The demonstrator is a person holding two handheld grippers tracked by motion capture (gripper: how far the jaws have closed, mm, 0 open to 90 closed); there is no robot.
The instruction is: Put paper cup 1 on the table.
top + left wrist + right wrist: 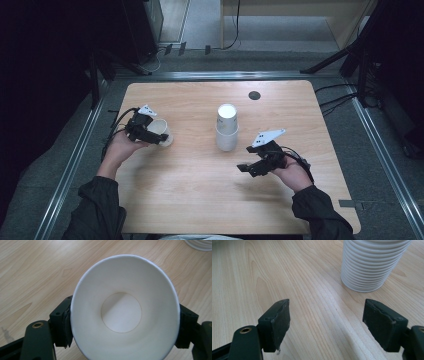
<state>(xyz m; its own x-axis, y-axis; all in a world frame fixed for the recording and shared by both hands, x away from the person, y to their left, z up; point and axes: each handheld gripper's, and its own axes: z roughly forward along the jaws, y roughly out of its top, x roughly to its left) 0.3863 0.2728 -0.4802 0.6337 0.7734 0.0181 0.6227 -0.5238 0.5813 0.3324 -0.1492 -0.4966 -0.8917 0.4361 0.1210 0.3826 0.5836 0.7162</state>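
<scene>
1. The left gripper (150,134) sits over the left part of the wooden bench (200,200), held in the person's left hand (120,147).
2. Its fingers (61,322) are closed on a single white paper cup (125,312), one pad pressing each side of the cup wall.
3. In the left gripper view the cup's open mouth faces the camera, so its round bottom shows inside; in the high view the cup (161,131) lies tipped on its side, low over the bench, with its mouth turned towards the gripper.
4. A stack of white paper cups (227,127) stands upside down near the middle of the bench, well apart from the held cup.
5. The right gripper (250,166) hovers right of and nearer the person than the stack, held in the right hand (292,172).
6. Its fingers (275,320) are spread wide with nothing between them; the stack's ribbed rims (372,265) show ahead and off towards one finger.
7. A small dark round disc (254,95) lies near the far edge of the bench.
</scene>
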